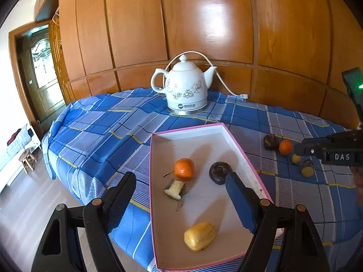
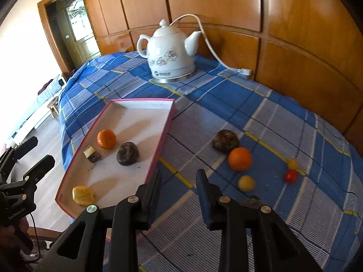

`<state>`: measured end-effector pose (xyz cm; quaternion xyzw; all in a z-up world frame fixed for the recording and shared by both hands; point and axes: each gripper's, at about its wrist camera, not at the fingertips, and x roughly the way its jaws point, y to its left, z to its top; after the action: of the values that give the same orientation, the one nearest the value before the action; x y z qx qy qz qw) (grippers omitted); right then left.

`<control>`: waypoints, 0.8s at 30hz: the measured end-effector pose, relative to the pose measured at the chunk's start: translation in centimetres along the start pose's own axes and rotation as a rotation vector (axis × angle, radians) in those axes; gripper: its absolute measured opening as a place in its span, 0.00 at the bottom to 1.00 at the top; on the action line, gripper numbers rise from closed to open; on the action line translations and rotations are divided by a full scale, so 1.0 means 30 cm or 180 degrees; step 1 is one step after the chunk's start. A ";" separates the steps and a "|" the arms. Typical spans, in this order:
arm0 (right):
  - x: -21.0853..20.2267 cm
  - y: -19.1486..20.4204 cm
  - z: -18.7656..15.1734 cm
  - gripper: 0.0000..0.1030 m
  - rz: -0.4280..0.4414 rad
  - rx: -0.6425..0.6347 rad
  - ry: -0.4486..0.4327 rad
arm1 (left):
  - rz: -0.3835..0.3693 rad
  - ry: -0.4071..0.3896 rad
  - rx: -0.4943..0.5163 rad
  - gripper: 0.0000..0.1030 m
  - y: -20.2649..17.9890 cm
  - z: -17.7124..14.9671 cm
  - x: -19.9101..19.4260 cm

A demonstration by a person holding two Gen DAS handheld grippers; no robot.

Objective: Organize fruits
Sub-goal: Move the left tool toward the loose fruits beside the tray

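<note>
Left gripper (image 1: pixel 181 195) wide open over the tray (image 1: pixel 195 131), nothing held. Right gripper (image 2: pixel 179 179) also open, empty. Four fruits in the tray, orange (image 2: pixel 240 158) and others loose on the tablecloth (image 2: pixel 226 104).

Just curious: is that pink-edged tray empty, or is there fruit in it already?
Partly filled: the tray holds an orange, a dark fruit, a yellow fruit and a cut piece.

Black plastic left gripper (image 1: pixel 181 195), blue ribbed fingers (image 1: pixel 240 201), brass screws, right gripper (image 2: pixel 179 195) alike
</note>
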<state>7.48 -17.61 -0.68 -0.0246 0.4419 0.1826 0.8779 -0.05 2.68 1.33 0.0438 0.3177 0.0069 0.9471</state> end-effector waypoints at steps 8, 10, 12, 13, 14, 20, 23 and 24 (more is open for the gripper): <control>-0.048 -0.093 -0.011 0.31 -0.0144 0.0113 -0.0079 | -0.0046 -0.0006 0.0132 0.79 -0.050 0.003 -0.008; -0.060 -0.119 -0.013 0.31 -0.0190 0.0143 -0.0096 | -0.0064 0.0007 0.0159 0.79 -0.061 0.004 -0.005; -0.072 -0.151 -0.015 0.31 -0.0245 0.0172 -0.0107 | -0.0079 0.0012 0.0187 0.79 -0.072 0.005 -0.003; -0.079 -0.173 -0.018 0.31 -0.0284 0.0194 -0.0114 | -0.0088 0.0015 0.0201 0.79 -0.077 0.005 -0.003; -0.085 -0.189 -0.019 0.31 -0.0310 0.0213 -0.0117 | -0.0093 0.0018 0.0213 0.79 -0.082 0.005 -0.003; -0.116 -0.308 -0.040 0.31 -0.0516 0.0364 -0.0147 | -0.0143 0.0060 0.0314 0.79 -0.124 0.004 0.008; -0.124 -0.368 -0.054 0.31 -0.0668 0.0407 -0.0149 | -0.0164 0.0069 0.0369 0.79 -0.142 0.004 0.012; -0.125 -0.393 -0.061 0.31 -0.0720 0.0432 -0.0149 | -0.0168 0.0075 0.0388 0.79 -0.149 0.004 0.015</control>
<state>8.07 -30.10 -0.25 -0.0106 0.4271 0.0526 0.9026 0.31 -1.75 0.78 0.0929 0.3298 -0.0369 0.9388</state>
